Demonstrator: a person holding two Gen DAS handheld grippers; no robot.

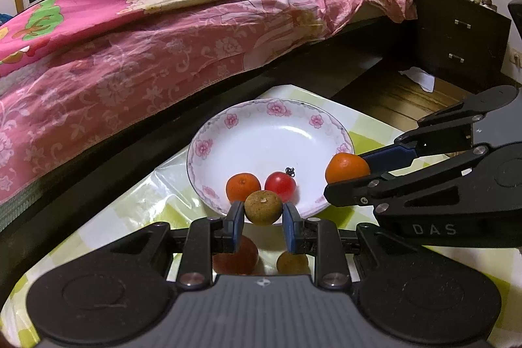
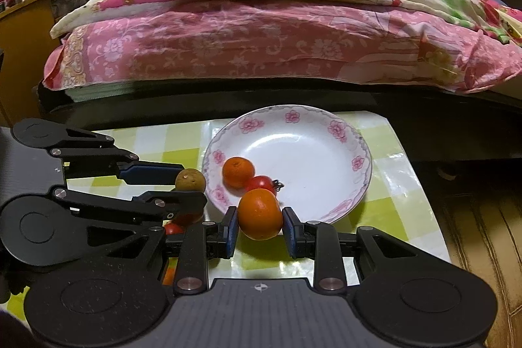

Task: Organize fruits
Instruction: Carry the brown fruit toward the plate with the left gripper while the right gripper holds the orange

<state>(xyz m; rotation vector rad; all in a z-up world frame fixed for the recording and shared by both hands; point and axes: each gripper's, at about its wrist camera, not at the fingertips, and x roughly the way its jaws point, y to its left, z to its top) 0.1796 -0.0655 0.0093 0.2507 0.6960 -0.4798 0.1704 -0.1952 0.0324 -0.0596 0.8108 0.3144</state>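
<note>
Bed (image 1: 137,31) fills the background in both wrist views, heaped with a pink floral quilt (image 2: 261,44) and a cream-and-pink cover on top; its far ends are cut off by the fisheye edge. Dark nightstand (image 1: 456,38) at the bed's head, two drawers, top cluttered with things too small to name. Low bench (image 2: 385,185) under a green-and-white check cloth with a glossy clear sheet over it; near edge hidden behind the gripper bodies. White plate (image 1: 270,132) with a pink flower rim sits on the bench by the bed. In it, a small orange (image 1: 243,186) and a red tomato (image 1: 280,185) touching each other near the front rim (the tomato's stem is a dark curl, hard to read). Left tongs (image 1: 263,225) are closed on a brownish-green round fruit (image 1: 263,207), blue pads pressing both sides, held at the plate's near rim. Right tongs (image 2: 260,229) are clamped on a larger orange fruit (image 2: 260,213), also at the near rim; in the left wrist view it sits over the plate's right edge. Below the left tongs, a reddish fruit (image 1: 235,256) and a brownish one (image 1: 292,263) lie on the bench, blurred and partly hidden by the fingers; whether they touch cannot be told.
</note>
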